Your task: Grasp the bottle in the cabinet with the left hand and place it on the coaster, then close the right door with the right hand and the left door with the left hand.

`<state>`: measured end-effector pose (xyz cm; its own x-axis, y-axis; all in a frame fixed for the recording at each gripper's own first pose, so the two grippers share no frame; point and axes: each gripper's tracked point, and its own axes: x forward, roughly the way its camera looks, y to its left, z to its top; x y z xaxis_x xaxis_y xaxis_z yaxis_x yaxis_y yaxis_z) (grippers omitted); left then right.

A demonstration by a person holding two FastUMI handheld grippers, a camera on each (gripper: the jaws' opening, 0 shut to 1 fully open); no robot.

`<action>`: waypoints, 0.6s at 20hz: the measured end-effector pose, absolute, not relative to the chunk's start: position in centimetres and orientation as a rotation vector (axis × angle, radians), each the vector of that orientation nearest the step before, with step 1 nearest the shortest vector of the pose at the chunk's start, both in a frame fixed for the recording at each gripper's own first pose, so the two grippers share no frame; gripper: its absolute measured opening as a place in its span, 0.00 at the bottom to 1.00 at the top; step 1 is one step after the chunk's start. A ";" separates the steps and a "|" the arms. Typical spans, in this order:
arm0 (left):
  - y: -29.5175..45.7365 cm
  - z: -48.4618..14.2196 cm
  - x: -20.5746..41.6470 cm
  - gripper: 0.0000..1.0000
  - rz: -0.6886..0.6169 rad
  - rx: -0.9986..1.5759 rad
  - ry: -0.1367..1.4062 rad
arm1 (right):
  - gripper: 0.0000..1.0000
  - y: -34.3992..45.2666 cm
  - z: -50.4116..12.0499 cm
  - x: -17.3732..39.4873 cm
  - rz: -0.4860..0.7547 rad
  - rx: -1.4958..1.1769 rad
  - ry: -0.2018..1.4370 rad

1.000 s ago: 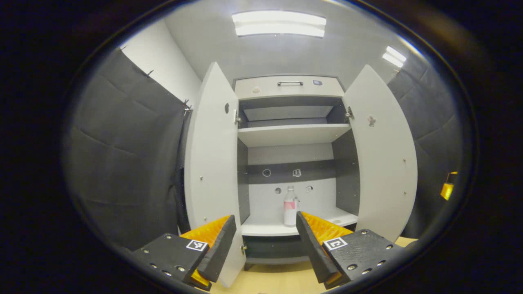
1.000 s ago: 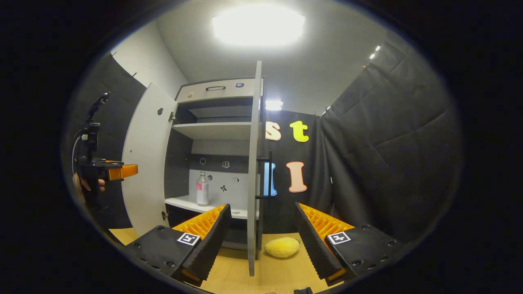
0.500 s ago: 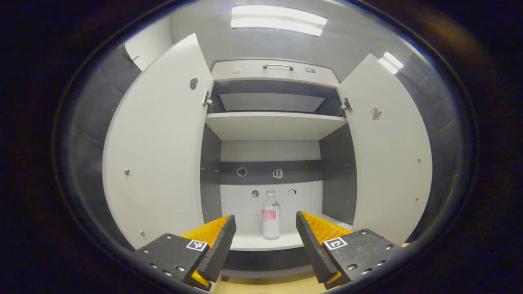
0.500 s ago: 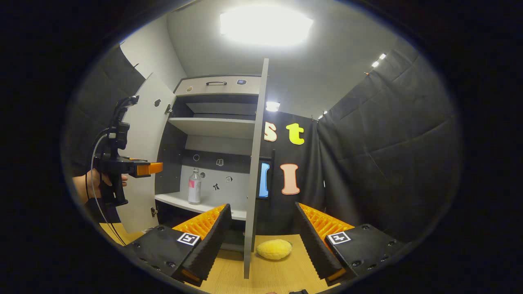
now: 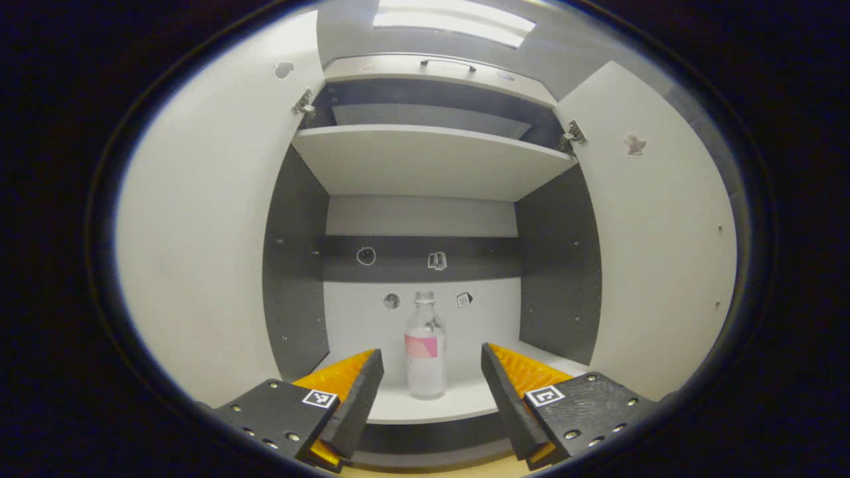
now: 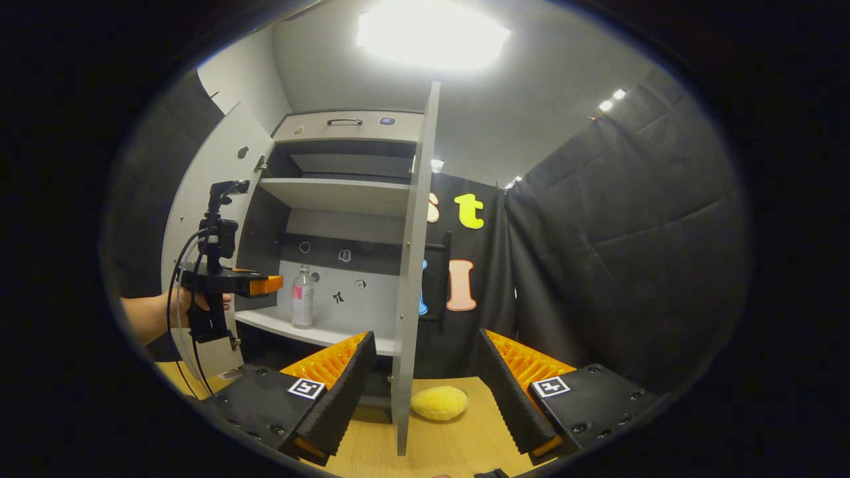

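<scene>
While the bottle [image 5: 425, 345] stands upright on the cabinet's lower shelf [image 5: 458, 403], left gripper [image 5: 430, 388] fingers wide and probably just short of it, push straight in, centre the label, then squeeze; right gripper [image 6: 425, 392] wide, idle.

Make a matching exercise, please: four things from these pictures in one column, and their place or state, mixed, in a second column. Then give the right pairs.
1. bottle
2. left gripper
3. right door
4. yellow round thing

a. lies on the wooden table
b. stands upright on the lower shelf
c. swung open, seen edge-on
d. open, aimed at the bottle, not touching it

Pairs: 1-b, 2-d, 3-c, 4-a
</scene>
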<state>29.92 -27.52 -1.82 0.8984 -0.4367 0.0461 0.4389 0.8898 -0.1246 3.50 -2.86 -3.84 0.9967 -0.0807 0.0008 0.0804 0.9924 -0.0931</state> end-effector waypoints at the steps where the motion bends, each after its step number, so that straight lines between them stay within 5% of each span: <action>1: -28.0 -2.2 30.7 0.87 -0.459 -0.131 -0.017 | 0.97 -2.8 -4.0 3.7 -0.087 -0.095 0.006; 12: -31.6 -7.4 38.0 0.87 -0.464 -0.105 0.047 | 0.97 -3.0 -5.6 5.0 -0.170 -0.111 0.051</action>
<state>38.05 -31.64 -7.39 0.8935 -0.4486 -0.0211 0.4438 0.8892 -0.1116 5.03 -3.05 -5.62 0.9843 -0.1714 -0.0416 0.1658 0.9795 -0.1141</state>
